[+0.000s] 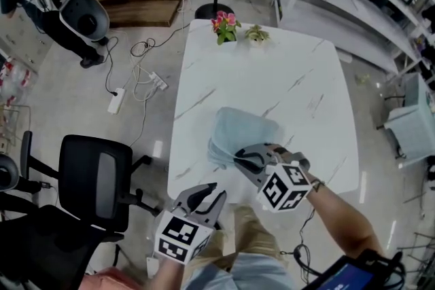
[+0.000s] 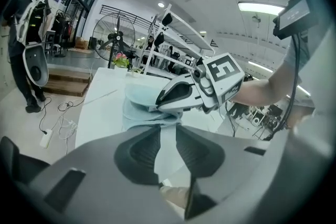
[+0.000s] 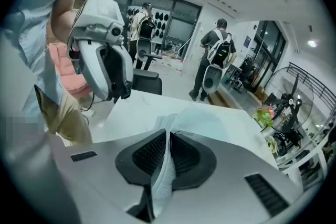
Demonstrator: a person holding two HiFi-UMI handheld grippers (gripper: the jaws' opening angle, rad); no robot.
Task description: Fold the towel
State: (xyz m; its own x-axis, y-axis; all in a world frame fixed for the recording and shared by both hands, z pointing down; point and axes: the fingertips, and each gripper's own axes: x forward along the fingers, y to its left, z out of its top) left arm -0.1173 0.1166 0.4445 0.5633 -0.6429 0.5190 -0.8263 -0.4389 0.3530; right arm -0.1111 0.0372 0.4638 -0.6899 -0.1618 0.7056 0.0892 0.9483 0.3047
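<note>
Bench [image 1: 299,78] carries the pale blue towel [image 1: 241,129], bunched near its front edge. Right claw [image 1: 245,158] is clenched on a towel edge, while left claw [image 1: 206,192] hangs released, clear of the cloth. Folding seems barely begun; next, that edge probably needs carrying across.

The head view looks from high up, steeply down on the white desk [image 1: 258,78], with the flowers [image 1: 225,25] at the desk's far edge. The left gripper view rides on the left gripper [image 1: 212,190], just off the desk's near edge. It looks low along the desk toward the flowers, very close to its own fingers [image 2: 139,152]. The right gripper view rides on the right gripper [image 1: 239,158], over the desk's near part, and looks across the desk toward the side where the black chair [image 1: 98,180] stands. All three views share the desk and the towel [image 1: 241,132]. Each gripper view also sees the other gripper.
</note>
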